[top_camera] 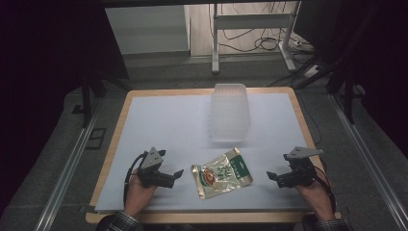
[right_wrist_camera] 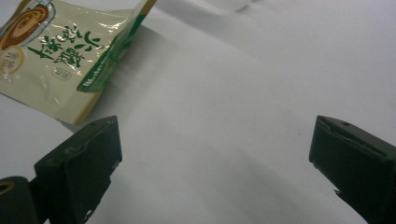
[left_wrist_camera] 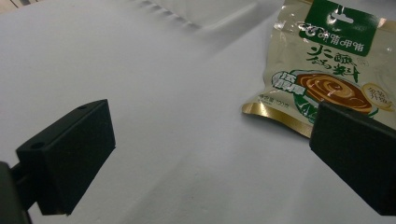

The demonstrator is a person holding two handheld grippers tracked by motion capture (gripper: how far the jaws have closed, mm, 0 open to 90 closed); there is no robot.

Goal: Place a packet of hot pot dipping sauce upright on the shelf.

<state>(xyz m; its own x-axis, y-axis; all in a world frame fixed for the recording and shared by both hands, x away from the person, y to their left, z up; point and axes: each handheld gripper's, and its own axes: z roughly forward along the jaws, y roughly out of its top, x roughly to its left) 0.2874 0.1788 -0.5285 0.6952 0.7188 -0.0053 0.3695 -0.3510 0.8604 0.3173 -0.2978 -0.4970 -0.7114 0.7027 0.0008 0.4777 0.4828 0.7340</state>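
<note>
Snack pouch [top_camera: 221, 173] flat on bench [top_camera: 159, 125], near edge, 6 o'clock of clear tub [top_camera: 230, 112]. Left tongs [top_camera: 177, 174] at pouch's 9, right tongs [top_camera: 270, 176] at 3; both spread wide, empty, flanking for likely pickup.

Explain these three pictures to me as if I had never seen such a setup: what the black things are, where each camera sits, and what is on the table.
A person sits at a table covered in white and holds a hand-held tool in each hand: the left gripper and the right gripper, each with two black jaws. One camera looks down from above. The other two ride on the grippers and look out between their jaws. Both grippers stand open and hold nothing. Between them lies a flat snack packet, cream and green with printed writing. Farther back stands a clear plastic container. The packet also shows in the left gripper view and the right gripper view.
</note>
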